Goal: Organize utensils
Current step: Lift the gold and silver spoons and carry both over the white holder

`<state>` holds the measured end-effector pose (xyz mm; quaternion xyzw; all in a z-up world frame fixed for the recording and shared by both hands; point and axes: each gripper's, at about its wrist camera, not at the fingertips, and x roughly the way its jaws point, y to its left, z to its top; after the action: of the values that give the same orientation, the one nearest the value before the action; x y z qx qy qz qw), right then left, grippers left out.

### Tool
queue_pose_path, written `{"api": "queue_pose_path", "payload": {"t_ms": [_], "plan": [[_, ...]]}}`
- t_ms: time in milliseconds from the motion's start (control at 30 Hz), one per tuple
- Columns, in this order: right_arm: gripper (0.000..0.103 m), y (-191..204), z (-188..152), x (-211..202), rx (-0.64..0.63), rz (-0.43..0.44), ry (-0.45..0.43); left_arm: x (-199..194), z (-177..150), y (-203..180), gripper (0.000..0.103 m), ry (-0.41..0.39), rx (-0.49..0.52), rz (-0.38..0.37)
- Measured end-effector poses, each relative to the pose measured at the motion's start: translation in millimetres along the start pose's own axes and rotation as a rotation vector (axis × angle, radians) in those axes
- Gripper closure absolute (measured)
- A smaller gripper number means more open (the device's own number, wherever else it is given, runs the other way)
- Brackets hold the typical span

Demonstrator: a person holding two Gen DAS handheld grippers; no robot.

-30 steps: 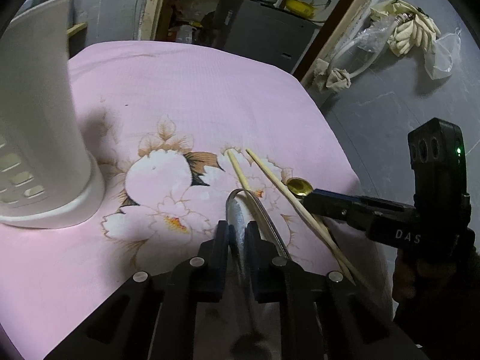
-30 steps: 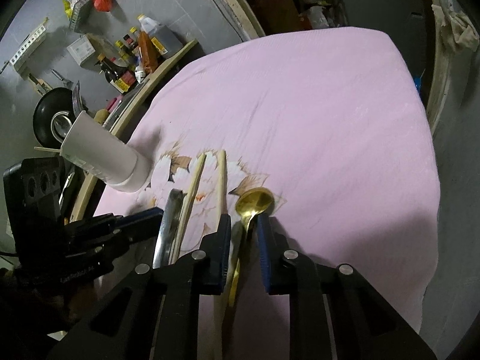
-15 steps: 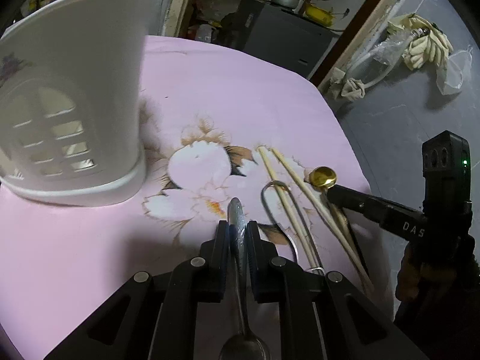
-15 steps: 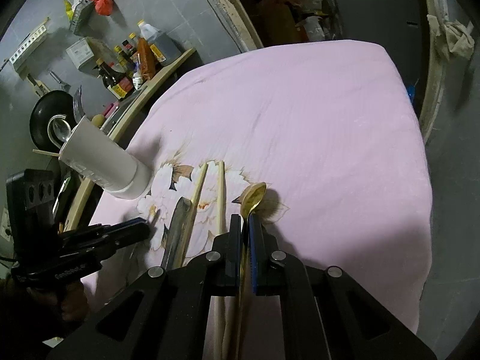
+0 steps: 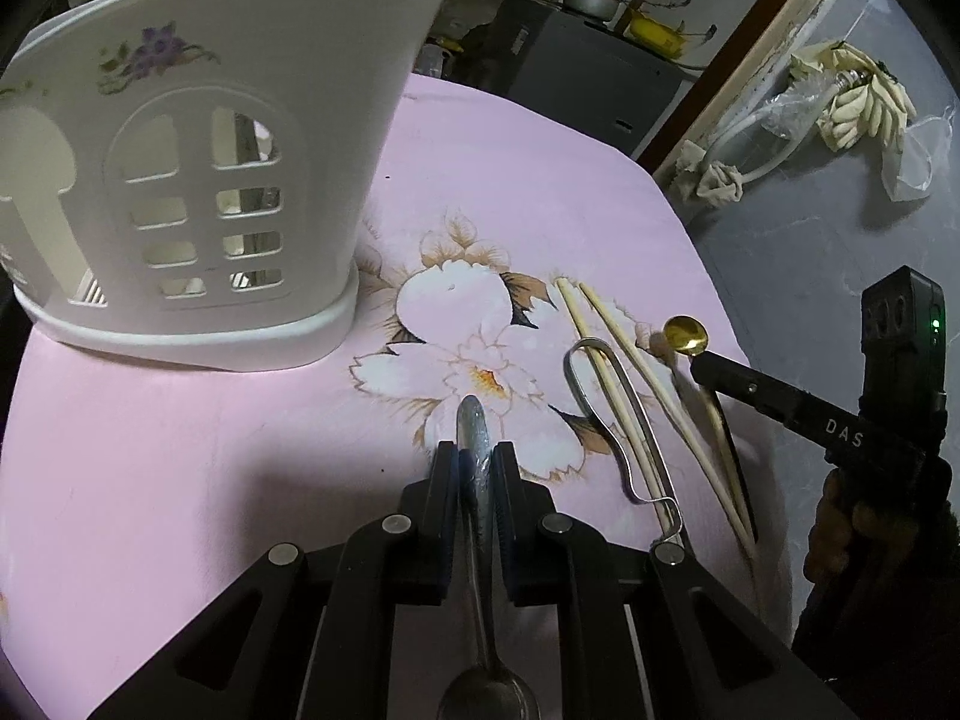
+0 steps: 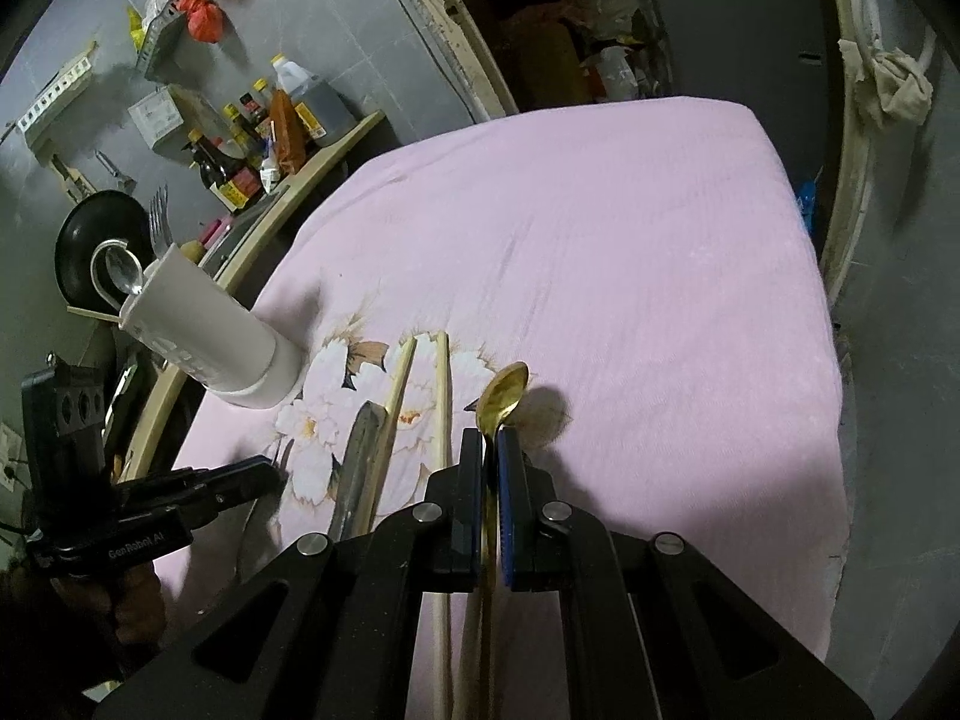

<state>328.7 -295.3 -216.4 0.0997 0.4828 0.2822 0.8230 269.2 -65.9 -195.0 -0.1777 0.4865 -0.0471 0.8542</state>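
Note:
My left gripper is shut on the handle of a silver spoon, held above the pink cloth; its bowl points back toward me. The white utensil holder stands close at the upper left. My right gripper is shut on a gold spoon, lifted with its bowl forward; it also shows in the left wrist view. Two wooden chopsticks and a metal tongs-like utensil lie on the cloth between the grippers. The holder holds a spoon and a fork.
The pink flowered cloth covers the table, whose edge drops off on the right. A shelf with sauce bottles and a black pan stand beyond the far left edge. Rags hang on the wall.
Both grippers shut on their spoons and lifted them. My left gripper moved left toward the holder, which now looms larger. The metal utensil stayed on the cloth.

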Motion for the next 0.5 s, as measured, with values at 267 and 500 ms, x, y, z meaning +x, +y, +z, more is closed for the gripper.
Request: {"api": "queue_pose_path", "payload": {"t_ms": [267,500], "plan": [[0.099,7.5,-5.6,-18.3,0.004,-0.013,-0.064,-25.8,-6.4,-0.1,0.092,-0.081,0.021,-0.019],[0.099,15.6,-6.9,-34.6,0.001,-0.029,-0.112,-51.3,-5.0,-12.1,0.093,-0.156,0.072,-0.04]]}}
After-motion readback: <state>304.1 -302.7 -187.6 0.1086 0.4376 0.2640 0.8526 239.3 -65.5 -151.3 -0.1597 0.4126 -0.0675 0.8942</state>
